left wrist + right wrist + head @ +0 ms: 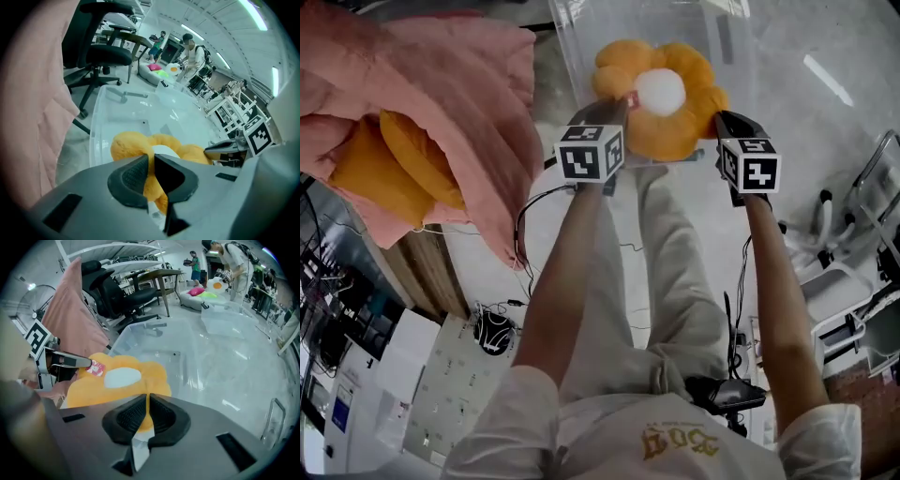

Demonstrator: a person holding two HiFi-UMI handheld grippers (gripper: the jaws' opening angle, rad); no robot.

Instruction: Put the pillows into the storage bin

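Observation:
An orange flower-shaped pillow (661,94) with a white centre hangs between both grippers, over the clear plastic storage bin (731,37). My left gripper (625,101) is shut on a petal at the pillow's left edge, next to its small red tag. My right gripper (719,120) is shut on a petal at its right edge. In the left gripper view the jaws (151,161) pinch orange plush (129,143) above the bin (117,110). In the right gripper view the jaws (147,404) pinch the pillow (119,378) over the bin (159,341). A second orange pillow (398,164) lies at the left.
A pink blanket (459,84) is draped over the surface at the left, round the second pillow. A black office chair (101,54) stands beyond the bin. Cables (492,328) lie on the floor; a white rack (853,272) is at the right. People stand far off.

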